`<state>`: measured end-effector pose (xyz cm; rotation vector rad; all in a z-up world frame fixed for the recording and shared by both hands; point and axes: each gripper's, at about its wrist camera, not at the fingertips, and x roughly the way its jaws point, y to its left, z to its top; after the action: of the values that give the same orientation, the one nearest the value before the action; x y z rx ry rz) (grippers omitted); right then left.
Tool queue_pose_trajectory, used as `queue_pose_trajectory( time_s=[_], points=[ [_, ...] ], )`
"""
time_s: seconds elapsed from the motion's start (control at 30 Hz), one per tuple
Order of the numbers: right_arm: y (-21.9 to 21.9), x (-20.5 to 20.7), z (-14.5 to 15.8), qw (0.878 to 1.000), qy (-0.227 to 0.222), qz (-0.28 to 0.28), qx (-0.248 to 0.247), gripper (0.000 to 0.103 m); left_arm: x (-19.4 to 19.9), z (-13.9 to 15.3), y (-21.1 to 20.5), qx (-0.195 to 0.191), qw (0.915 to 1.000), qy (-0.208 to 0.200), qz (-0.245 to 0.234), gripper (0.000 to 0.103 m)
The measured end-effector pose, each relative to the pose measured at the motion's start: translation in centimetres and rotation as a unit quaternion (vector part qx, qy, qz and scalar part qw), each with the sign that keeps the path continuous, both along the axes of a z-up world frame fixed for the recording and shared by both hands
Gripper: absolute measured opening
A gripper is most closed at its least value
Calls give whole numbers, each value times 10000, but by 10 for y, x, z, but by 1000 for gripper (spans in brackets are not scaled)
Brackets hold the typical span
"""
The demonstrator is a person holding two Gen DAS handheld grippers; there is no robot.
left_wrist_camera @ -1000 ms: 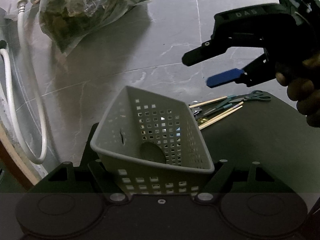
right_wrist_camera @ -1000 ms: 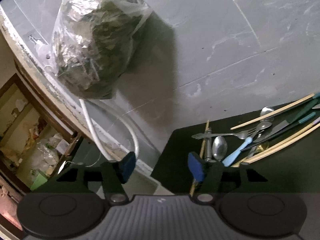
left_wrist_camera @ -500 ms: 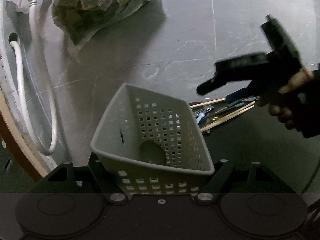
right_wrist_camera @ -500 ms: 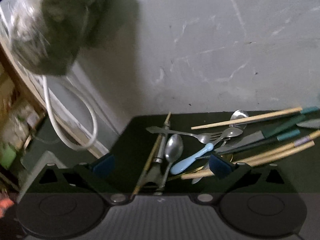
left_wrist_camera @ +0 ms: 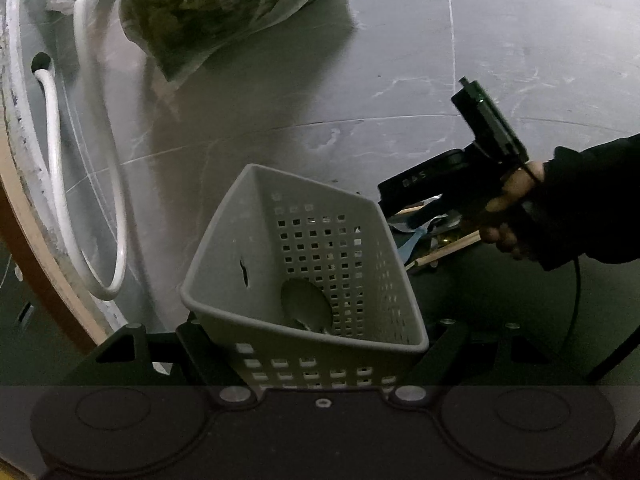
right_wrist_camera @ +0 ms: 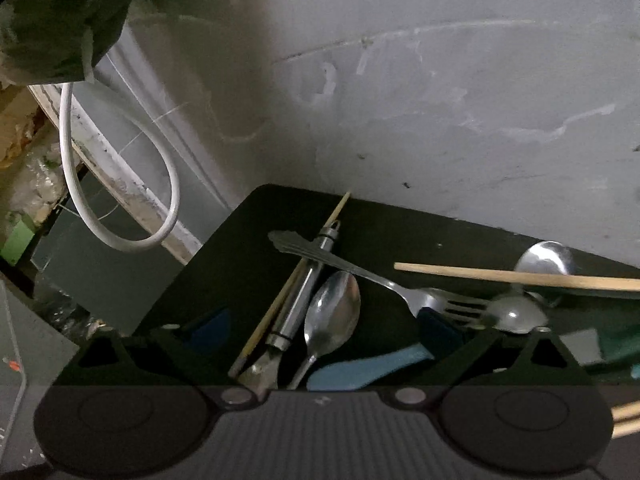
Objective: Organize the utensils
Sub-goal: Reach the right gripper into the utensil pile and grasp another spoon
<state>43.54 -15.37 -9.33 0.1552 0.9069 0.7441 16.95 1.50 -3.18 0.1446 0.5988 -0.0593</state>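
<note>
A gray perforated basket (left_wrist_camera: 304, 280) is gripped by the left gripper (left_wrist_camera: 316, 344) at lower centre. The right gripper (right_wrist_camera: 324, 332), jaws wide after slightly closing, is held over a spoon (right_wrist_camera: 332, 316) and utensil pile on the dark mat (right_wrist_camera: 240, 248).

grey marbled floor tiles (left_wrist_camera: 400, 60), white hose (left_wrist_camera: 56, 184) looped left (dim light), bagged greens (left_wrist_camera: 208, 4).

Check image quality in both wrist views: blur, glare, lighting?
Left wrist: dim, sharp on the basket, soft sheen on the floor, fisheye curve. Right wrist: dim, slightly motion-blurred; bright glints on the spoon, and the right gripper pads look dark.
</note>
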Motion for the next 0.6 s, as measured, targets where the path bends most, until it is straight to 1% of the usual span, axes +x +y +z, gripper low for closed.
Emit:
queue_pose_trajectory(
  time_s=[0.07, 0.13, 0.17, 0.27, 0.4, 0.47, 0.5, 0.53, 0.57, 0.6],
  points=[
    [4, 7, -5, 9999, 52, 89, 2, 91, 1, 0, 0, -1, 10000, 4, 42, 79],
    [8, 13, -9, 9999, 68, 152, -44, 83, 1, 1, 0, -4, 10000, 7, 87, 79],
    [9, 15, -11, 9998, 87, 200, -38, 82, 1, 1, 0, -4, 9999, 9, 104, 79],
    [12, 20, -12, 9996, -25, 273, -43, 76, 2, 1, -1, -7, 9999, 12, 146, 79],
    [14, 27, -12, 9993, -107, 361, -54, 61, 0, 1, -3, -7, 9998, 11, 186, 79],
    [12, 28, -12, 9990, -152, 408, -70, 57, 1, 2, -3, -8, 9998, 11, 202, 79],
    [12, 28, -12, 9989, -168, 427, -81, 51, 1, 2, -3, -11, 9998, 10, 208, 79],
    [11, 28, -13, 9988, -166, 445, -78, 38, 1, 2, -3, -13, 9998, 8, 215, 79],
    [9, 28, -14, 9989, -153, 444, -70, 31, 1, 2, -4, -15, 9998, 6, 221, 79],
    [8, 28, -16, 9990, -118, 434, -47, 19, 2, 2, -4, -14, 9997, 4, 224, 79]
  ],
)
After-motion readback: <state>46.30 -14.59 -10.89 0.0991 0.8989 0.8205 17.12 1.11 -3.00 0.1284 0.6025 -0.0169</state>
